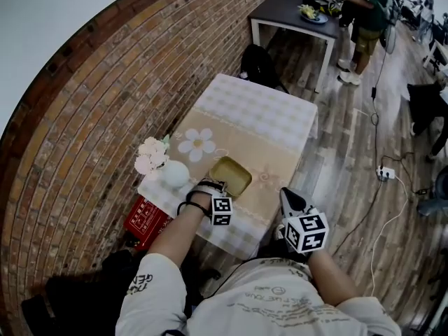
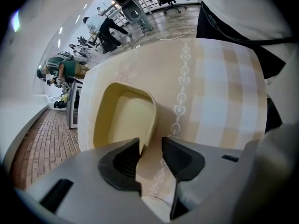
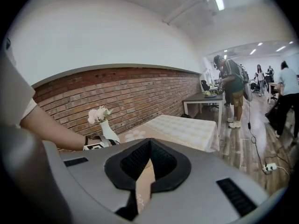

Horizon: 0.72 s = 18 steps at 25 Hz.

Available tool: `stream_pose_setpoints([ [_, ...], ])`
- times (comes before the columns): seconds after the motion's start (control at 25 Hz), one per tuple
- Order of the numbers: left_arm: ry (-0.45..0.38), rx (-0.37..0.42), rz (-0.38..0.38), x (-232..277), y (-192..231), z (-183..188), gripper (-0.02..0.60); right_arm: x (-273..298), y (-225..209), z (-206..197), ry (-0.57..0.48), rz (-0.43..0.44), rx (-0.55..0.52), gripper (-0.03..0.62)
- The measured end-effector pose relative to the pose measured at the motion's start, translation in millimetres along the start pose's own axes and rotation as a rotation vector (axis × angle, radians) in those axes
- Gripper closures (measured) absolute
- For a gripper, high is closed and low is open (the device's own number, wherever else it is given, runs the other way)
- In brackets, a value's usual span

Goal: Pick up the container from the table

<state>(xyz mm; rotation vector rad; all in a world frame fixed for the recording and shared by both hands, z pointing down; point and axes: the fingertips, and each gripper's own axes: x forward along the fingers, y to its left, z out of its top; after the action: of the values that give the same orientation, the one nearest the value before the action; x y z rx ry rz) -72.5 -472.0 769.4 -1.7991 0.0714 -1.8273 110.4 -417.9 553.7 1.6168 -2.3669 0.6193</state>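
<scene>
Container [image 2: 124, 118] sits on your table [image 2: 219, 92], its near rim between the spread jaws of your left gripper [image 2: 150, 155], near end hidden behind them; right gripper [image 3: 148, 148] clenched, empty

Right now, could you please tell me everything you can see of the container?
The container is a shallow, pale yellow tray, rectangular with rounded corners. It looks like plastic, and it is open-topped and empty. It sits flat on the tablecloth towards the table's near edge, close to a white vase. The left gripper is open, its jaws astride the near wall, one inside and one outside; neither pad seems to press on it.
</scene>
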Motion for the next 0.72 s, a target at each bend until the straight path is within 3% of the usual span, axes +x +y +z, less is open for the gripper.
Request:
stream_pose_setpoints([
  [0.08,0.011,0.006,0.008,1.7,1.4,1.2,0.445,-1.8,-1.7,-0.8,0.001,-0.004,0.003,0.592],
  [0.24,0.035,0.016,0.048,0.4,9.0,-0.2,0.546,-3.9,-3.7,-0.8,-0.002,-0.012,0.005,0.592],
  [0.72,0.018,-0.07,0.107,-45.3,24.3,-4.3,0.555,3.3,11.9,2.2,-0.007,0.005,-0.004,0.592],
])
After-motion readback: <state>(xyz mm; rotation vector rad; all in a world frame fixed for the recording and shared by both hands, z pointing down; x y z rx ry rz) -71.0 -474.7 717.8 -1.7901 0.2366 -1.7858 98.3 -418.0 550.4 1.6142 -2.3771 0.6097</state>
